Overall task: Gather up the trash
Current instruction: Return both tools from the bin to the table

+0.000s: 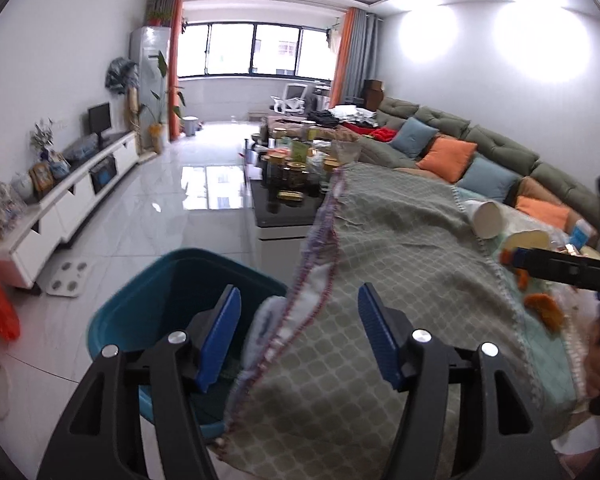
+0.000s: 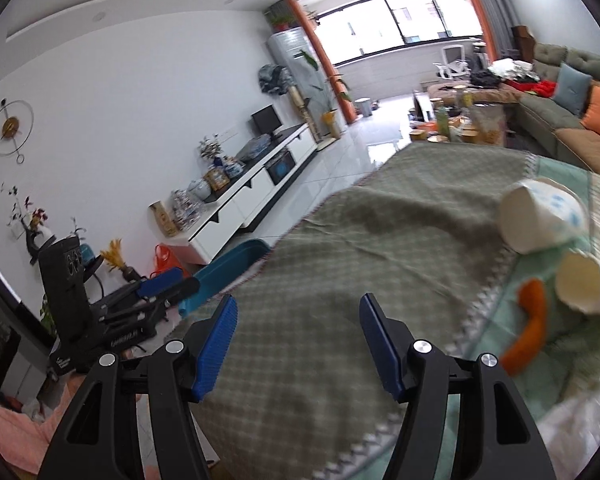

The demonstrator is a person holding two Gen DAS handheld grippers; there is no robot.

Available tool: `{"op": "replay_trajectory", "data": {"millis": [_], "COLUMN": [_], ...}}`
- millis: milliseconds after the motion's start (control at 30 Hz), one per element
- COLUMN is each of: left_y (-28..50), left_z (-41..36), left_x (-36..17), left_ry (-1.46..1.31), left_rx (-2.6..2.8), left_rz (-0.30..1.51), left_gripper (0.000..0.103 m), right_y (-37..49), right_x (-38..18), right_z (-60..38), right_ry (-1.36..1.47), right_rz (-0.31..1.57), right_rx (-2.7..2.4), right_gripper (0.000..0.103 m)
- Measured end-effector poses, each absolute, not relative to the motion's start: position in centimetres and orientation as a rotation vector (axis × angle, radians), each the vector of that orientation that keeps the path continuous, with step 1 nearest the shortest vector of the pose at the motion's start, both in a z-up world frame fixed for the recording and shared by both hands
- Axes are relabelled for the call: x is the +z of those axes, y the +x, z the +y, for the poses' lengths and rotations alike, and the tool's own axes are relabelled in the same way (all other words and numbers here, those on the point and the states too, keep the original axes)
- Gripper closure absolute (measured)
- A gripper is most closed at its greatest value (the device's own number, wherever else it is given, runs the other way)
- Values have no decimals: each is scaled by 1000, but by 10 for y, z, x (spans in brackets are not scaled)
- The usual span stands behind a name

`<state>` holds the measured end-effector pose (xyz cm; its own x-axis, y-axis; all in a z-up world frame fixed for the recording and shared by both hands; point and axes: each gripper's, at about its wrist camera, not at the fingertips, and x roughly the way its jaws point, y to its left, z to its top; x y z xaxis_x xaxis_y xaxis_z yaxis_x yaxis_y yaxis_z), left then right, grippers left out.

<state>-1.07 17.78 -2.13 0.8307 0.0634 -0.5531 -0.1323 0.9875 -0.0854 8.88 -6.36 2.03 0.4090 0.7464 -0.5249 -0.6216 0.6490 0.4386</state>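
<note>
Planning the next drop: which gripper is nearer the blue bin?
Left. The left gripper is right above the blue bin; the right gripper is over the tablecloth.

Both wrist views angled down, close over the green cloth [image 1: 400, 264], sharing bin [image 2: 236, 264] and window-lit room

The right gripper [image 2: 298, 344] is hovering with its blue jaws apart over a green checked cloth [image 2: 320, 272], nothing between them. Ahead to its right, two paper cups [image 2: 540, 216] are lying tipped beside an orange peel [image 2: 530, 328]. To its left, the left gripper [image 2: 168, 284] is reaching toward a teal bin [image 2: 236, 260].
</note>
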Motion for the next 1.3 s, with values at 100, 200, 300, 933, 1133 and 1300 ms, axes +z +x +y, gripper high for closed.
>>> {"op": "replay_trajectory", "data": {"millis": [100, 200, 300, 933, 1133, 1300], "left_y": [-6, 2, 17, 63, 31, 3], "left_z": [201, 223, 238, 280, 271, 226], "left_x": [-22, -27, -36, -91, -60, -21], "left_ry": [-168, -146, -122, -105, -145, -108], "left_rx": [149, 192, 164, 102, 82, -8], "left_rz": [605, 634, 697, 947, 808, 657], "left_gripper": [41, 42, 43, 56, 55, 42], "right_y": [89, 90, 90, 87, 83, 75], "right_x": [13, 6, -1, -14, -13, -10], "right_z": [-75, -77, -78, -62, -69, -89], "right_ry": [199, 205, 206, 189, 190, 189], "right_rz": [768, 788, 802, 846, 829, 794], "right_rx": [852, 852, 851, 833, 820, 785], "right_gripper": [39, 39, 39, 39, 39, 39]}}
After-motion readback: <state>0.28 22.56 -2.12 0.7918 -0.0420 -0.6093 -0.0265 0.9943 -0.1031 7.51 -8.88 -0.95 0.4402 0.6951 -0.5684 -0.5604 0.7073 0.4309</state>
